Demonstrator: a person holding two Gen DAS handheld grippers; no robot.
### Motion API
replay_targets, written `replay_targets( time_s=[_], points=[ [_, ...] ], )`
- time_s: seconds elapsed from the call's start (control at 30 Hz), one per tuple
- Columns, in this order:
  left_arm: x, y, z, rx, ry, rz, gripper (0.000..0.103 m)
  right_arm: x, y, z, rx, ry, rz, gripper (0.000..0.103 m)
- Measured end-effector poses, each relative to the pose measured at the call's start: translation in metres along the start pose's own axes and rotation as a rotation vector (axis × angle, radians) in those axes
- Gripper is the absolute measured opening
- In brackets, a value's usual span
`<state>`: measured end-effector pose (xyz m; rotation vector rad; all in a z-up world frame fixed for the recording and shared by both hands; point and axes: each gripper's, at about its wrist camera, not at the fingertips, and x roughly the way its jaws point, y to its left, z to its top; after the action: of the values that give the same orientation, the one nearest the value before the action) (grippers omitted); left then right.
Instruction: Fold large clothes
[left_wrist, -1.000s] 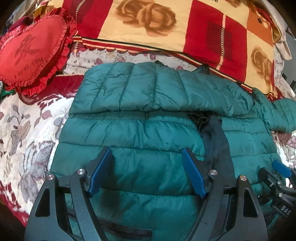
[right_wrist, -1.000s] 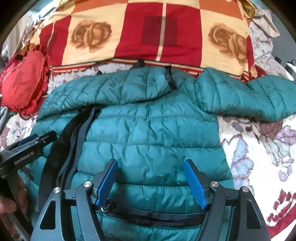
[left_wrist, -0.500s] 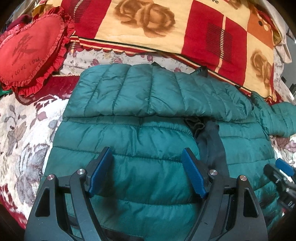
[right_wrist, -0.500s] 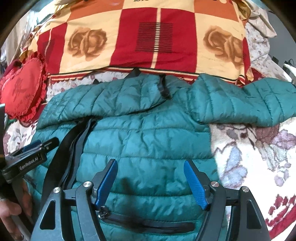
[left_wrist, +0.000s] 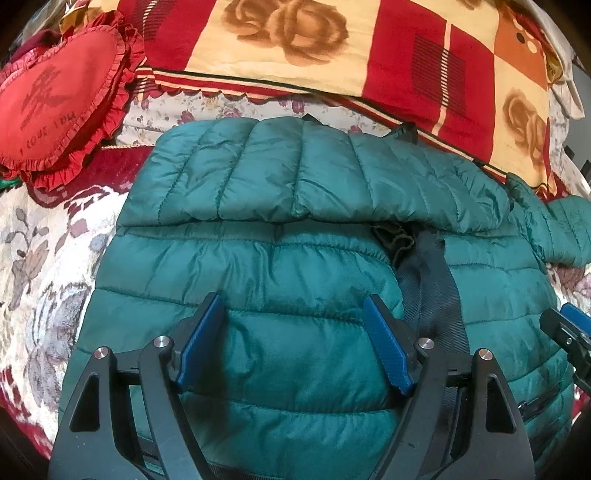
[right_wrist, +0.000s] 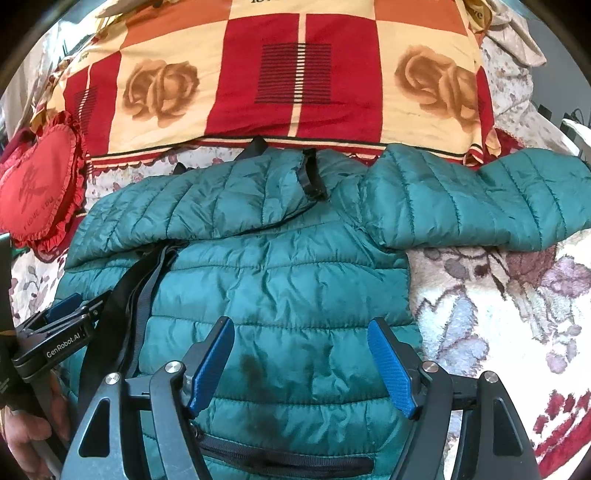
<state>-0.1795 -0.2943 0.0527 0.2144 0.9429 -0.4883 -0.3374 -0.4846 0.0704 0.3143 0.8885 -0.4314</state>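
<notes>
quilted green puffer jacket (left_wrist: 295, 266), glossy nylon

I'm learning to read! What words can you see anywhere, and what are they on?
"GenRobot.AI": on the left gripper, seen from the right wrist.
"I LOVE YOU": on the red heart pillow, faint.
Large red symbol on that pillow: cannot be made out.
Dark lettering at the blanket top edge: cut off, unreadable.

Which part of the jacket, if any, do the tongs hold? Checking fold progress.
Nothing is held: left tongs and right tongs are open above the green puffer jacket.
</notes>
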Motion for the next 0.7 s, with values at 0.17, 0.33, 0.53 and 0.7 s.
replay_targets(
  time_s=[0.17,0.33,0.53,0.7],
  points=[
    [0.001,0.0,0.0,0.003,0.0,0.0,0.079,-0.002,-0.006,0.002,0.006,-0.012,-0.015,0.073],
    [0.002,0.001,0.0,-0.003,0.002,-0.009,0.079,-0.008,-0.033,0.013,0.034,-0.047,-0.059,0.075],
    [0.002,0.0,-0.001,0.002,0.004,-0.008,0.079,-0.02,-0.096,0.04,0.115,-0.115,-0.181,0.079],
    [0.002,-0.001,-0.001,0.001,0.003,-0.007,0.079,-0.022,-0.164,0.055,0.231,-0.145,-0.274,0.079]
  ],
)
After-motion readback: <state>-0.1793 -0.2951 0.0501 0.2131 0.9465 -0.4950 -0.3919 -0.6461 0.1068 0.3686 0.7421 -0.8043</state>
